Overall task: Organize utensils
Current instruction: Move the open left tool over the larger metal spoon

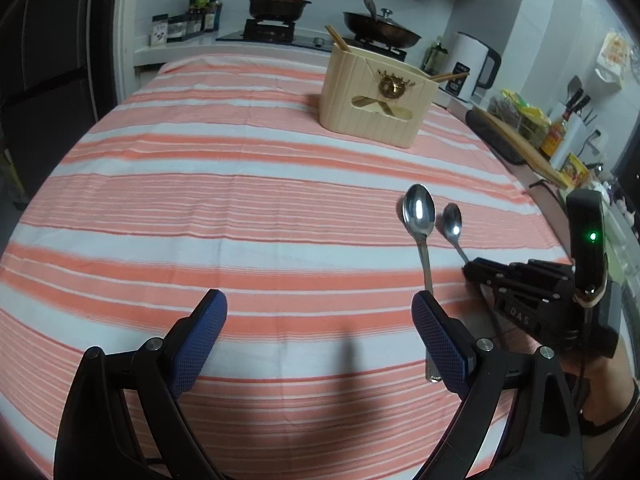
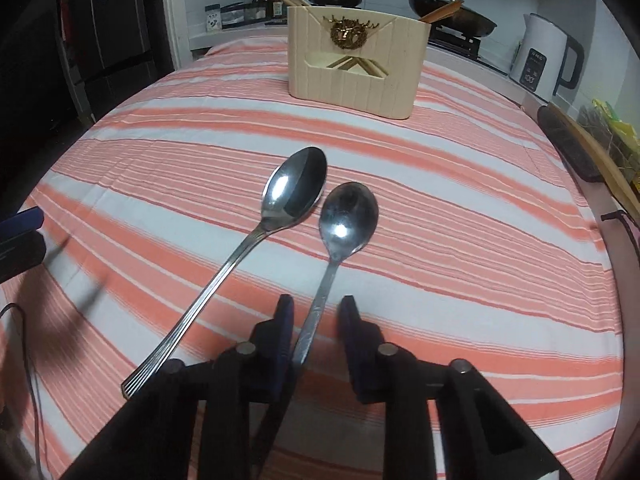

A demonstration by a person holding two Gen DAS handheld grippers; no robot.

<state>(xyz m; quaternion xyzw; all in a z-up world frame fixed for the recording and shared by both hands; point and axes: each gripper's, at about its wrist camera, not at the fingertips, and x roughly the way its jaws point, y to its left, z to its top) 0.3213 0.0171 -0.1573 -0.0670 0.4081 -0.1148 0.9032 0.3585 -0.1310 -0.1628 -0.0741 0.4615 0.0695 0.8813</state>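
Note:
Two steel spoons lie side by side on the striped tablecloth [image 2: 460, 208]. The small spoon [image 2: 348, 216] has its handle between the fingers of my right gripper [image 2: 316, 306], which is narrowed down onto it; in the left wrist view the right gripper [image 1: 469, 269] looks shut on that handle. The large spoon [image 2: 296, 188] lies just left of it, free. My left gripper [image 1: 320, 308] is open over bare cloth, and the large spoon [image 1: 419, 212] runs its handle past the right finger. A beige utensil holder [image 2: 352, 68] with chopsticks stands at the far side.
Behind the table a stove carries a clay pot [image 1: 278, 2] and a wok [image 1: 380, 28]. A white kettle [image 2: 544, 60] and a cutting board [image 2: 592, 152] line the right counter. A thin cable [image 2: 28, 344] trails at the lower left.

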